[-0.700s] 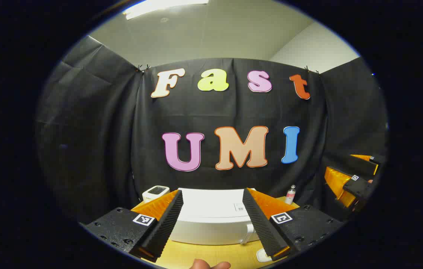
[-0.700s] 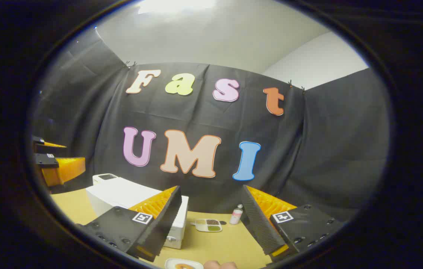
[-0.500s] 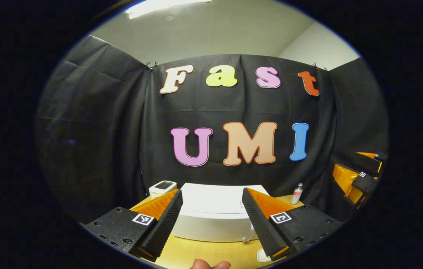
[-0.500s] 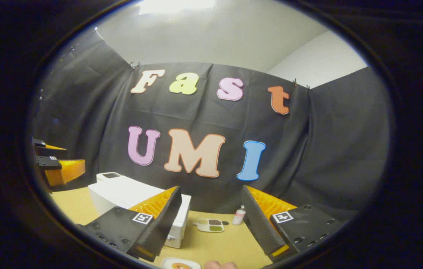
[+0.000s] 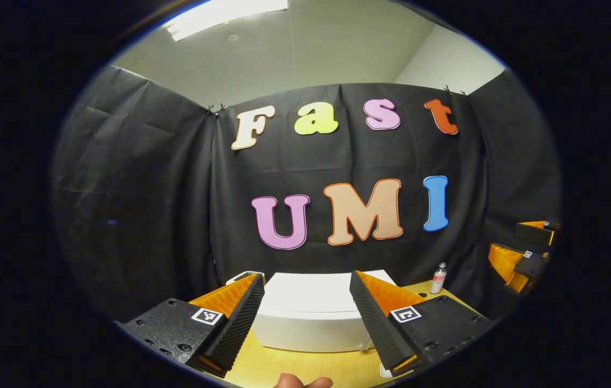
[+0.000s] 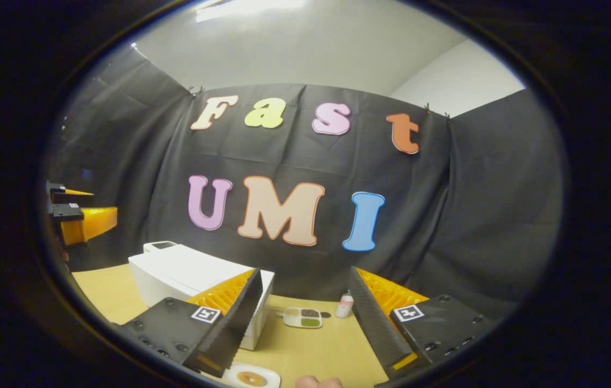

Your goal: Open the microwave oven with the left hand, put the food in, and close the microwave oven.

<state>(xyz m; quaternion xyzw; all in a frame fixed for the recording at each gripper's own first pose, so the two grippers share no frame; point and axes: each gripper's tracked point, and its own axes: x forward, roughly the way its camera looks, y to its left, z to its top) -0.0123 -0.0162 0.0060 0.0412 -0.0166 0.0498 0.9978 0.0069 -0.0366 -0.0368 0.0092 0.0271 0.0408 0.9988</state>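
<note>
- White and boxy, the microwave (image 5: 310, 312) sits on the table (image 5: 305, 366), straight ahead of the left gripper (image 5: 305, 323) and a bit below it.
- Seen from the left gripper view, the microwave fills the gap between the two black fingers (image 5: 240, 318), but it is farther back and not touching them.
- Its door looks closed.
- The left gripper is spread wide and holds nothing.
- It is held up over the near edge of the table, pointing level at the black wall.
- A fingertip (image 5: 302, 381) of the person peeks in at the bottom of that view.
- The right gripper (image 6: 305, 323) is spread wide too, and nothing is between its fingers.
- From the right gripper view, the microwave (image 6: 192, 280) is ahead and off to the left, partly behind the left finger.
- The food is on a small white plate (image 6: 251, 376) on the table, low down between the right gripper's fingers and close to it.
- It looks like a brown ring, but I cannot tell what food it is.
- A little tray (image 6: 302, 317) with dark and green bits lies farther back on the table, just right of the microwave.
- A small bottle (image 6: 344, 305) stands just beside the tray, near the wall.
- Each gripper can be seen far off at the side of the other's view, well apart.
</note>
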